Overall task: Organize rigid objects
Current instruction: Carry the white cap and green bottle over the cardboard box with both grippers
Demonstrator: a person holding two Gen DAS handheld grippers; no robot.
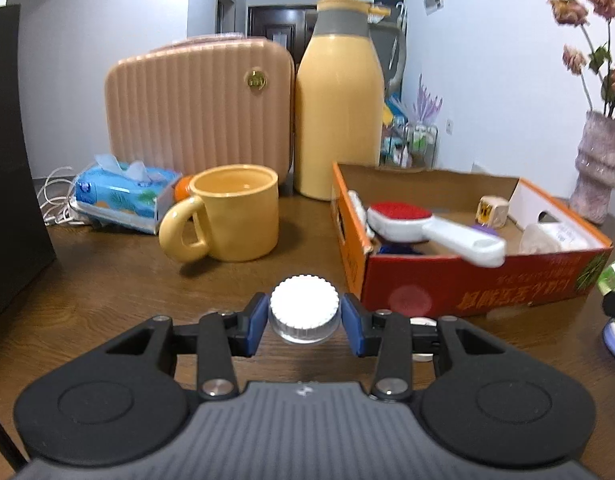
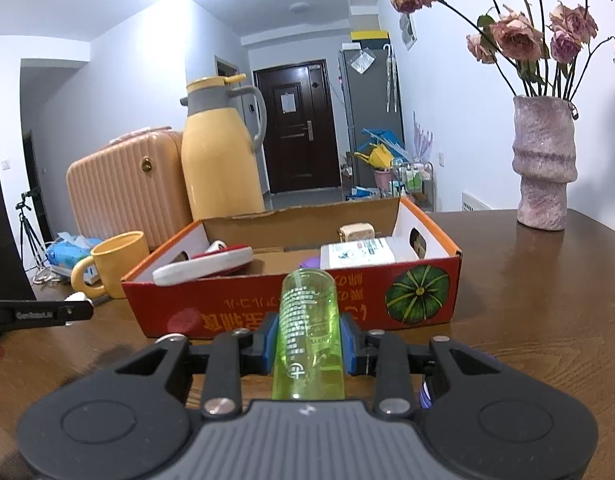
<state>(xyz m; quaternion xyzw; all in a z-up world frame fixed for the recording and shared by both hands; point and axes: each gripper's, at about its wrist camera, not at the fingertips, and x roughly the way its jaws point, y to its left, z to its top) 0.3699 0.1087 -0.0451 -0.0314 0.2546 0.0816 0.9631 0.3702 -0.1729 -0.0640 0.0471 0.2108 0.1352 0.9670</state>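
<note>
On a brown wooden tabletop (image 1: 107,280), the left gripper (image 1: 303,322) is closed around a small clear jar with a white ridged cap (image 1: 304,307), blue pads touching both sides. The right gripper (image 2: 309,346) is clamped on a green translucent bottle (image 2: 310,332) lying lengthwise between its fingers, pointing toward 12 o'clock.

An open red-and-orange cardboard box (image 2: 267,308) sits just ahead of the bottle, and at about 2 o'clock from the jar. It already holds a red-and-white brush (image 1: 427,228), a white packet (image 2: 357,256) and a small cube (image 1: 493,210).

Both items probably belong in the box. To do it well, lift each one above the near wall before moving forward, then lower into bare floor near the box's middle.

A yellow mug (image 1: 231,212) stands near, at 11 o'clock from the jar. A pink vase (image 2: 543,164) stands well apart at 2 o'clock; the tabletop to the right looks open.
</note>
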